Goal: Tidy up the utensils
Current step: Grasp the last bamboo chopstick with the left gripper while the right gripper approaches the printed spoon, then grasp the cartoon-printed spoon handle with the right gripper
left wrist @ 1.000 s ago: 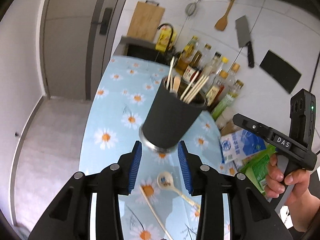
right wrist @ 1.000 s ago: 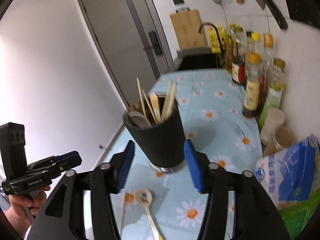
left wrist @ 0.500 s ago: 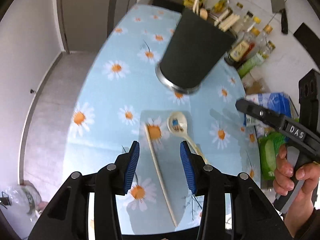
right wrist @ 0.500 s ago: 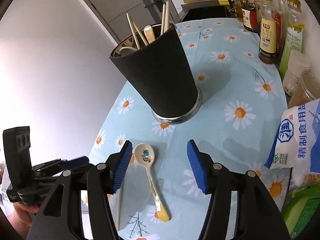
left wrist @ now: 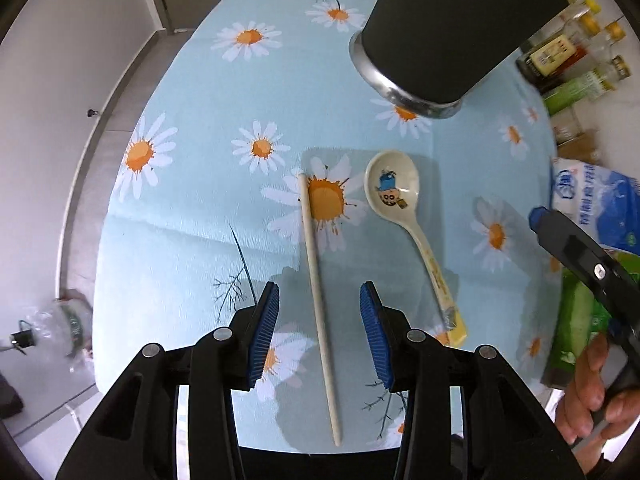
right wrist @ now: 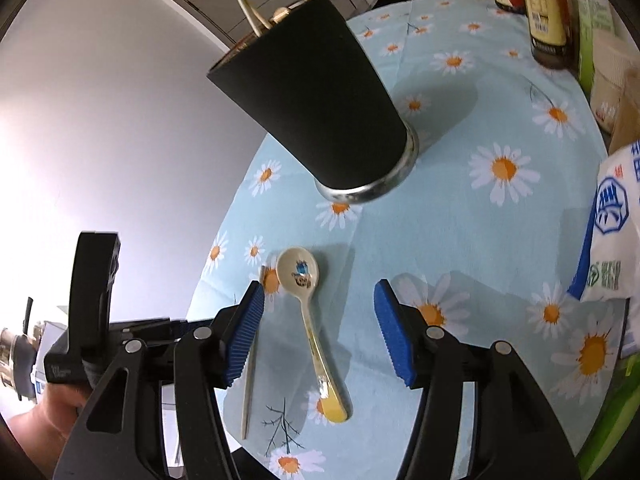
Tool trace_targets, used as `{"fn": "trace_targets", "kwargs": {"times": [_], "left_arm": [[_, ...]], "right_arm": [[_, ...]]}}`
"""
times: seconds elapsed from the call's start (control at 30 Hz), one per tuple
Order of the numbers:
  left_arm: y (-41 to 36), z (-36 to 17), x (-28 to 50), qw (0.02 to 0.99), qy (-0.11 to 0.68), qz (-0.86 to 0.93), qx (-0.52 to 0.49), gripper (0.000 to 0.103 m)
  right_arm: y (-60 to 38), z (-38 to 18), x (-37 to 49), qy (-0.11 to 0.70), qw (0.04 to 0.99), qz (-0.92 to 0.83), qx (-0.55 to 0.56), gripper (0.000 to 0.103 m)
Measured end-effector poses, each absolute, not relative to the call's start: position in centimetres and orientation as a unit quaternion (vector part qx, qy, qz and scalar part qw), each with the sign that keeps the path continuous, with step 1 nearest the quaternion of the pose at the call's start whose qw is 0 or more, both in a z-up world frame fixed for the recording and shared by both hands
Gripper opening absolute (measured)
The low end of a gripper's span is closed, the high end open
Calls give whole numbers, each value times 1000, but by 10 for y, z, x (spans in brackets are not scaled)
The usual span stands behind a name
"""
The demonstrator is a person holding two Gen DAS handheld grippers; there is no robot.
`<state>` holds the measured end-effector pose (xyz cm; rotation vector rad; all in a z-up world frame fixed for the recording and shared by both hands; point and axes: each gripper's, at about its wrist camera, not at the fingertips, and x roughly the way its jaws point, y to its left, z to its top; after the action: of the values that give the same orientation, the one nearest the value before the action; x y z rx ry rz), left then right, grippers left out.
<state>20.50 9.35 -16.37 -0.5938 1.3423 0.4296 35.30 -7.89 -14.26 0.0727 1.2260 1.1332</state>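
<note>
A pale chopstick [left wrist: 318, 284] lies on the daisy tablecloth [left wrist: 192, 208], running between the fingers of my open left gripper [left wrist: 320, 320], which hovers above it. A cream ceramic spoon [left wrist: 404, 208] with a cartoon print lies just right of it. In the right wrist view the spoon [right wrist: 308, 304] lies between the fingers of my open right gripper [right wrist: 320, 320], with the chopstick [right wrist: 250, 384] partly hidden behind the left finger. The black utensil holder [left wrist: 448, 28] stands farther back, also in the right wrist view [right wrist: 320, 108], with chopsticks sticking out.
Sauce bottles [left wrist: 568, 60] line the wall on the right. A blue-and-white bag [left wrist: 592, 204] and a green packet [left wrist: 580, 320] lie at the right edge. The table's near edge [left wrist: 280, 448] is under the left gripper. The floor [left wrist: 52, 160] drops away at left.
Both grippers have tilted down and moved lower toward the table. The chopstick now sits between the left fingers and the spoon between the right fingers. The holder has slid up in view.
</note>
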Motion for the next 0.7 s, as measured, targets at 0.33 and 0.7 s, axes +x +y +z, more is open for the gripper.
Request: {"fn": "trace_targets", "kwargs": {"times": [0.33, 0.7], "left_arm": [[98, -178, 225, 690, 636, 215, -268, 18], [103, -176, 214, 706, 616, 212, -276, 4]], "right_arm": [[-86, -148, 357, 555, 651, 514, 64, 57], [-61, -160, 343, 579, 629, 518, 21, 57]]}}
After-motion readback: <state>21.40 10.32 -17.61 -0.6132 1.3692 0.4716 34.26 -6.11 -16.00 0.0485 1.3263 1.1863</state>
